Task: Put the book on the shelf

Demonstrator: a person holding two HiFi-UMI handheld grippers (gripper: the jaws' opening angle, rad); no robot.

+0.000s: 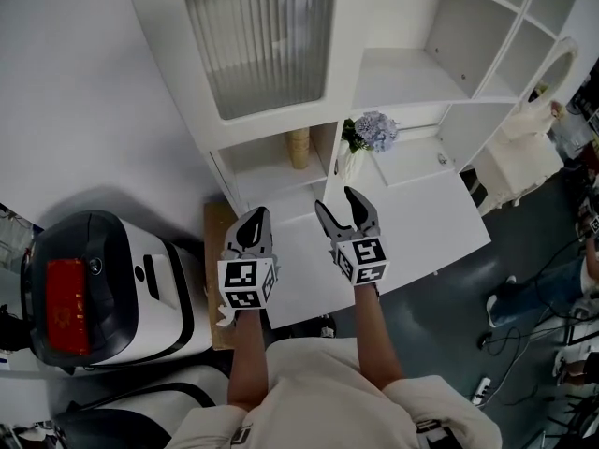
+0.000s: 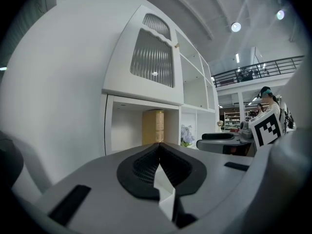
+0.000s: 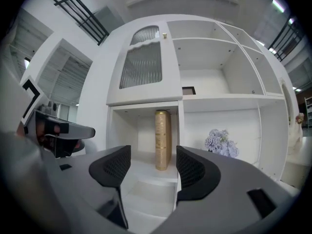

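Book [image 3: 163,139]: upright in lower-left shelf [image 3: 141,165] compartment, near its right wall. L gripper [image 1: 253,221] jaws pressed together, empty. R gripper [image 1: 337,204] jaws spread, empty. Placement looks done; next: back off w/o nudging book.

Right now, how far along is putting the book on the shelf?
Looks done: the tan book stands upright in a lower cubby of the white shelf unit. Nothing is in hand: right gripper jaws apart and empty, left gripper jaws together. Nothing visibly left.
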